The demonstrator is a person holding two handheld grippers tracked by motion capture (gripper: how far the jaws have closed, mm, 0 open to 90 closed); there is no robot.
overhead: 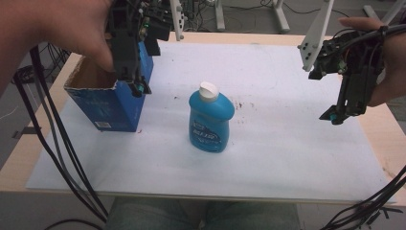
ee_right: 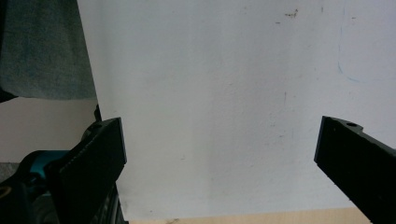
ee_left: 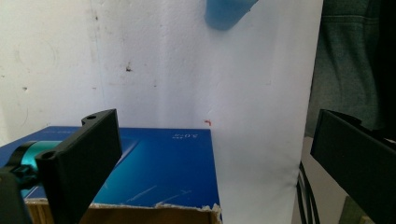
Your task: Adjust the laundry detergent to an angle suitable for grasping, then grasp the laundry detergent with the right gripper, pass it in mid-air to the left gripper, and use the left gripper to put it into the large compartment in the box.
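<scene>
High view: blue bottle (overhead: pixel 210 120) with white cap stands upright near the middle of the white sheet (overhead: pixel 268 158), nothing touching it, open sheet on all sides. Blue carton (overhead: pixel 112 98), top torn open, sits at the sheet's left edge, well apart from the bottle. Left gripper (overhead: pixel 136 88) hangs over the carton's right front corner, tips at rim level; from here can't tell the jaw gap. Right gripper (overhead: pixel 337 115) hovers above the sheet's right side near its edge, well apart from the bottle, holding nothing. Bare table (overhead: pixel 378 139) strip right of the sheet, the person's lap below the near edge, cables trailing at both bottom corners. Left gripper view: jaws wide apart, nothing between them. Left jaw sits over the carton's blue side (ee_left: pixel 163 172), torn cardboard rim along the bottom; right jaw is off past the sheet's edge, over dark cloth. Bottle's lower part (ee_left: pixel 226 11) shows at the top, far off, with bare white sheet (ee_left: pixel 187 70) between. This view gives the jaw gap and the torn rim close up, which the high view doesn't. Right gripper view: jaws wide apart, empty, over plain white sheet (ee_right: pixel 219 93) with a few specks; wood table edge (ee_right: pixel 243 218) along the bottom, dark cloth top left. Plenty of room under this gripper.
</scene>
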